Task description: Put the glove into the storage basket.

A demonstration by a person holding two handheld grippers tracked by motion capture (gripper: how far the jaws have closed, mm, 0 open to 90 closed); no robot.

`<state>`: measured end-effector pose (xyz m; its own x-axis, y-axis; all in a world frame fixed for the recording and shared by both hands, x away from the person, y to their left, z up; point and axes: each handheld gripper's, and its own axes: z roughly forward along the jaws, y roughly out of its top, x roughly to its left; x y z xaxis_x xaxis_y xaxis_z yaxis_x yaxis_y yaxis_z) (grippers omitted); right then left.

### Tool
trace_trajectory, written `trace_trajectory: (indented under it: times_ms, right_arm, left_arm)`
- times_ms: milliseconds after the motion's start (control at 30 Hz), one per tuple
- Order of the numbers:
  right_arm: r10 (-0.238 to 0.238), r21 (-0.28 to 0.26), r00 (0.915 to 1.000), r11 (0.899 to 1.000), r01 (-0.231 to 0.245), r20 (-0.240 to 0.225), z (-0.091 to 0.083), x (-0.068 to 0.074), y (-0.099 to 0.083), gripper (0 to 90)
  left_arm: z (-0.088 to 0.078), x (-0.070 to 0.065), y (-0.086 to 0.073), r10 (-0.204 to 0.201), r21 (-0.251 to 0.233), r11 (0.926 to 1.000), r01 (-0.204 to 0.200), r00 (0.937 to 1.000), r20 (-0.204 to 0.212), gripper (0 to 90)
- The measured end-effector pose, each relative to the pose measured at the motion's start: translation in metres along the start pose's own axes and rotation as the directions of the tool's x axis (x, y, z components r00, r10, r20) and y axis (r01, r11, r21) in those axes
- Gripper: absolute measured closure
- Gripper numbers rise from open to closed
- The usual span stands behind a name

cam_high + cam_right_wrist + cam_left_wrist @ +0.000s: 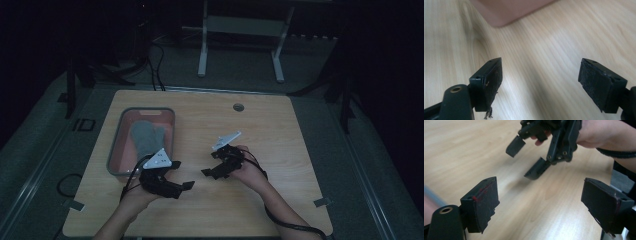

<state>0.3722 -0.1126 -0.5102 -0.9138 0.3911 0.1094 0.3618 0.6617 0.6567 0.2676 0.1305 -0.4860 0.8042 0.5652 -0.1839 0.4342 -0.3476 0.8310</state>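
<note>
A grey mitten (148,140) lies in a shallow pink tray with a grey rim (116,145) on the left half of the wooden table (280,135). Just in front of the tray's near right corner my left gripper (182,175) is held over the table, pointing right. Its jaws stand wide apart with bare wood between them (541,202). My right gripper (209,163) faces it from the right, a short gap away, and is open too (541,85). From the left gripper view the right gripper (525,158) hangs open above the wood. A corner of the tray (506,10) lies ahead of the right gripper.
A round cable hole (238,107) sits near the table's far edge. Behind the table stands a pale metal frame (240,30), with cables (155,65) on the dark floor. A cable (280,220) trails along the right forearm.
</note>
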Motion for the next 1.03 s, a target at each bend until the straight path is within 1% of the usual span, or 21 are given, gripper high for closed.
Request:
trace_trajectory:
  times_ms: [33, 100, 233, 367, 467, 533, 667, 733, 867, 1033]
  right_arm:
    - [0.006, 0.002, 1.0, 1.0, -0.006, 0.001, -0.001, -0.001, -0.004, 19.4]
    - [0.007, 0.003, 1.0, 1.0, -0.007, 0.002, -0.003, -0.003, -0.013, 19.4]
    - [0.003, 0.003, 0.9999, 1.0, -0.003, 0.016, -0.008, -0.006, -0.03, 19.4]
    - [0.01, 0.001, 0.9996, 1.0, -0.01, 0.025, -0.012, -0.01, -0.045, 19.4]
    - [-0.002, 0.008, 0.9994, 1.0, 0.001, 0.033, -0.013, -0.01, -0.056, 19.4]
    - [-0.005, 0.007, 0.9992, 1.0, 0.004, 0.041, -0.015, -0.01, -0.062, 19.4]
    - [0.007, 0.002, 0.9987, 1.0, -0.007, 0.051, -0.02, -0.011, -0.073, 19.6]
    - [0.007, 0.004, 0.998, 1.0, -0.008, 0.063, -0.023, -0.011, -0.079, 19.8]
    - [0.013, -0.003, 0.9972, 1.0, -0.013, 0.073, -0.03, -0.012, -0.084, 19.8]
    - [0.017, -0.009, 0.9967, 1.0, -0.016, 0.079, -0.032, -0.013, -0.089, 19.9]
  left_arm:
    - [0.004, -0.001, -0.002, 0.006, 0.003, 1.0, -0.006, 1.0, 0.007, 14.8]
    - [0.011, -0.003, -0.006, 0.006, 0.016, 0.9998, -0.006, 0.9997, 0.024, 14.8]
    - [0.024, -0.008, -0.01, 0.01, 0.027, 0.9996, -0.012, 0.9983, 0.057, 14.8]
    - [0.037, -0.013, -0.012, 0.033, 0.05, 0.9981, -0.037, 0.9964, 0.079, 14.8]
    - [0.045, -0.015, -0.014, 0.027, 0.056, 0.9979, -0.032, 0.9953, 0.094, 14.8]
    - [0.048, -0.015, -0.016, 0.022, 0.063, 0.9976, -0.029, 0.9944, 0.104, 14.8]
    - [0.052, -0.015, -0.018, 0.019, 0.068, 0.9973, -0.027, 0.9934, 0.113, 14.8]
    - [0.054, -0.014, -0.019, 0.017, 0.069, 0.9974, -0.024, 0.9937, 0.111, 14.8]
    - [0.056, -0.013, -0.021, 0.008, 0.073, 0.9972, -0.016, 0.9932, 0.116, 14.8]
    - [0.057, -0.012, -0.023, 0.002, 0.079, 0.9968, -0.012, 0.9923, 0.124, 14.8]
